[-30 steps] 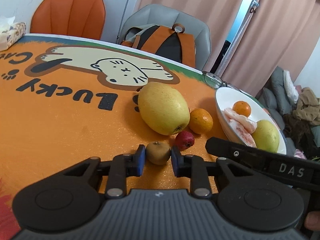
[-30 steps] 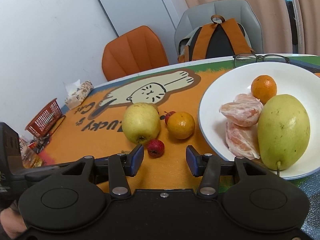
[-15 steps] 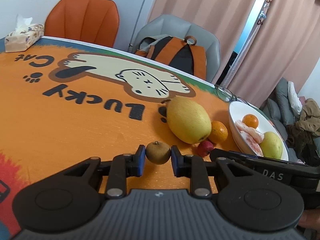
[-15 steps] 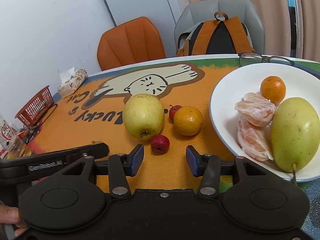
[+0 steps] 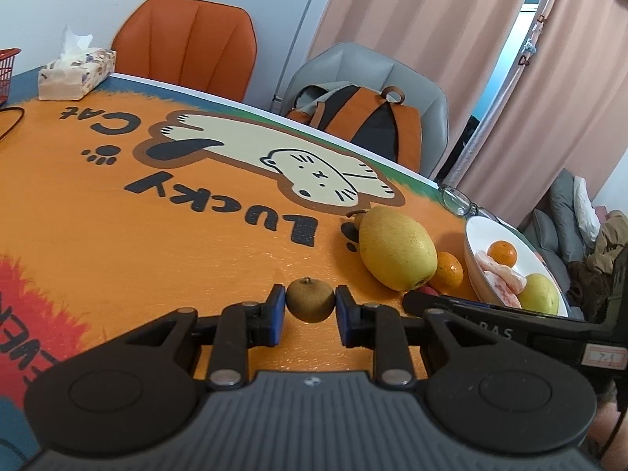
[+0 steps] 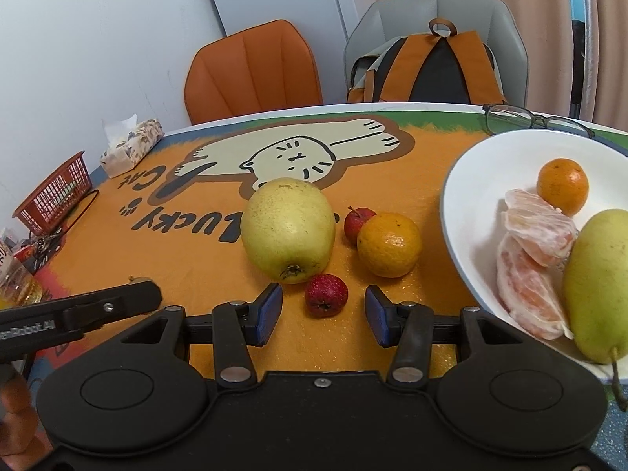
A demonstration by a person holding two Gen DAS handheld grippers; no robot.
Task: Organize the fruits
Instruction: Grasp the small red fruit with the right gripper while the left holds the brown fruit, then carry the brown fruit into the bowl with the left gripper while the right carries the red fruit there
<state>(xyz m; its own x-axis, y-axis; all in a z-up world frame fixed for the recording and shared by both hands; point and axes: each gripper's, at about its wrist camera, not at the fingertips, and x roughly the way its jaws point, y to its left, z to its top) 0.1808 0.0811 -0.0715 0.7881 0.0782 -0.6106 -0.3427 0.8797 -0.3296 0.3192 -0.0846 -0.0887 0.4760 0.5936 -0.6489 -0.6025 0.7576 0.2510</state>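
My left gripper (image 5: 310, 308) is shut on a small brown round fruit (image 5: 310, 300), held just above the orange tablecloth. My right gripper (image 6: 324, 308) is open, and a small red fruit (image 6: 326, 295) lies on the cloth between its blue pads, touching neither. Just beyond stand a big yellow pear (image 6: 288, 229), an orange (image 6: 389, 244) and a second small red fruit (image 6: 358, 224). The white bowl (image 6: 475, 180) on the right holds a small orange (image 6: 562, 186), peeled segments (image 6: 533, 259) and a green-yellow pear (image 6: 596, 286). In the left wrist view the yellow pear (image 5: 396, 253) and the bowl (image 5: 477, 241) lie to the right.
Eyeglasses (image 6: 537, 119) rest behind the bowl. A tissue box (image 6: 131, 147) and a red basket (image 6: 53, 196) sit at the table's far left. An orange chair (image 6: 253, 72) and a grey chair with a backpack (image 6: 428, 66) stand behind the table.
The left gripper has drawn away to the left with the brown fruit, leaving the pear and bowl farther right. The right gripper has slid left, bringing the red fruit between its pads.
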